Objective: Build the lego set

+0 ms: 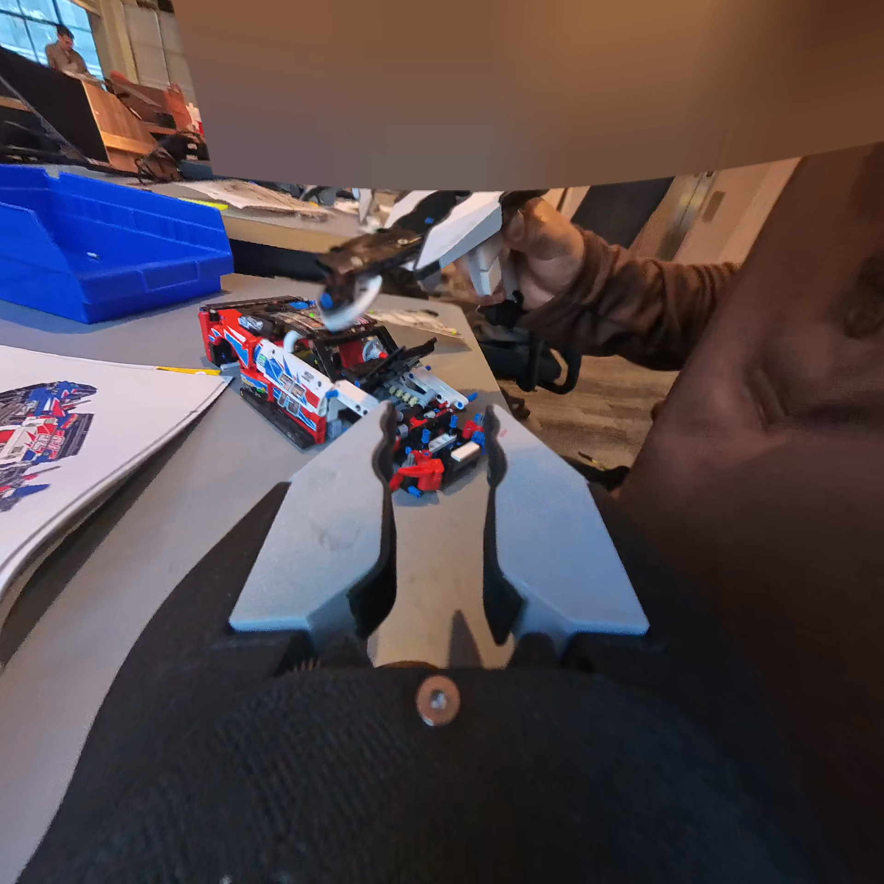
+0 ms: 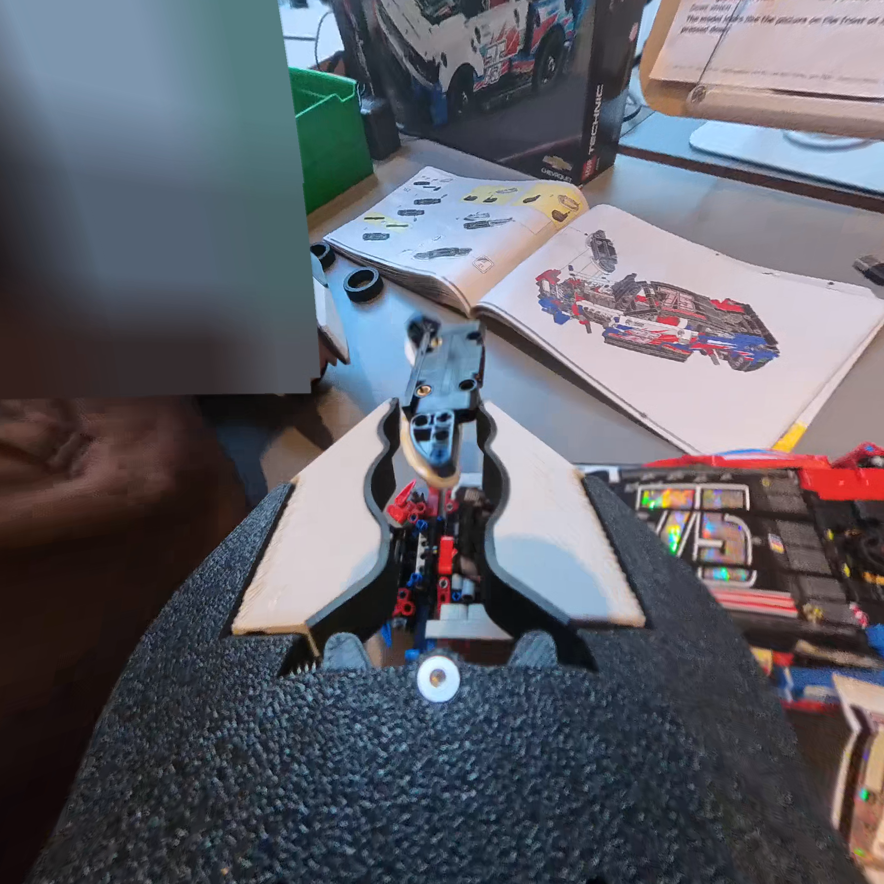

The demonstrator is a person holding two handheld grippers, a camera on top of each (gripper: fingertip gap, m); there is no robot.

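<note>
A red, white and blue lego car (image 1: 287, 378) sits on the grey table (image 1: 201, 478), with its open front chassis (image 1: 435, 454) toward me. My left gripper (image 1: 439, 421) is open and empty, low over the table, with the car's front end between its fingertips. My right gripper (image 2: 437, 411) is shut on a black lego panel piece with a white curved part (image 2: 442, 373). It holds the piece above the car's front chassis (image 2: 440, 550). From the left wrist view, the right gripper (image 1: 459, 229) carries that piece (image 1: 354, 282) just over the car's roof.
A blue bin (image 1: 110, 248) stands at the back left. The open instruction booklet (image 2: 622, 296) lies beside the car, and the set's box (image 2: 502, 71) and a green bin (image 2: 330, 138) stand behind it. Two black tyres (image 2: 363, 284) lie near the booklet. The table edge (image 1: 483, 363) runs close to the car. Left tips to right tips: about 10 cm.
</note>
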